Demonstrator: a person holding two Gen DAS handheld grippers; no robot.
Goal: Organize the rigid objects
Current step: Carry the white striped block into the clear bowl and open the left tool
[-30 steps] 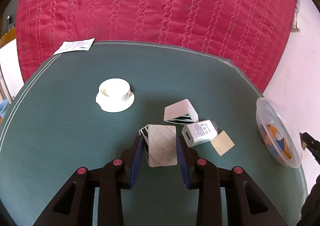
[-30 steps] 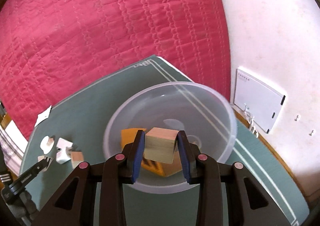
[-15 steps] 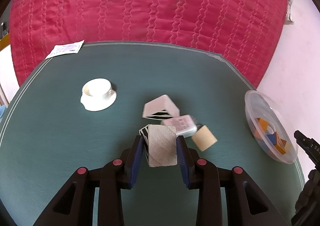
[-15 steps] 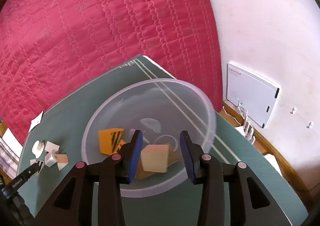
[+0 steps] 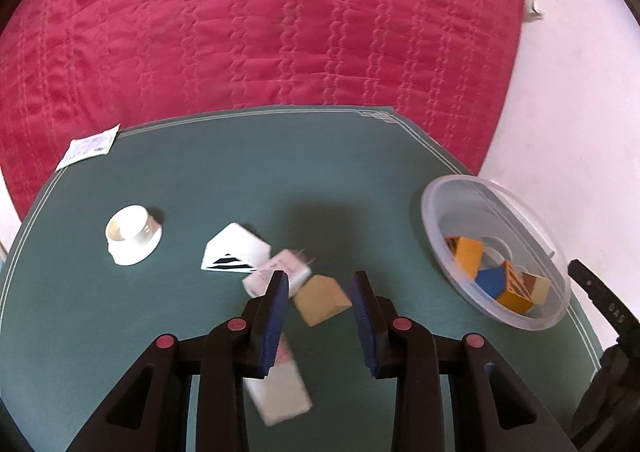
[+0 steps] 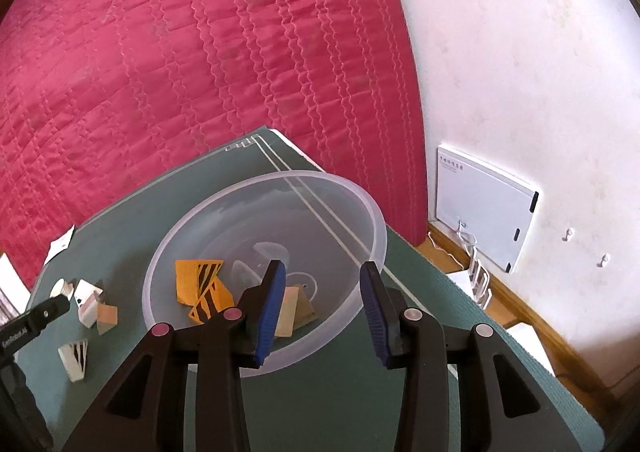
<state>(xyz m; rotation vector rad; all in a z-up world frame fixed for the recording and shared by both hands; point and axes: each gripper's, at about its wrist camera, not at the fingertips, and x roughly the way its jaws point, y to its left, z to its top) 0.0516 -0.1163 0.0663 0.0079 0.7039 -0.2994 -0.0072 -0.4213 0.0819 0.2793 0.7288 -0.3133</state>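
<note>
My left gripper stands open above the green mat. The pale striped block is out of its jaws and shows blurred below the left finger, on or just above the mat. Beyond the fingertips lie a plain wooden block, a white charger and a white wedge with black stripes. My right gripper is open over the clear plastic bowl, holding nothing. A wooden block lies in the bowl beside orange striped blocks.
A white cup on a saucer sits at the mat's left, a paper slip at its far left corner. The bowl stands at the mat's right edge. A red quilt lies behind; a white box leans on the wall.
The left gripper moved right toward the bowl, and the striped block has left its jaws. The right gripper opened and its wooden block dropped into the bowl.
</note>
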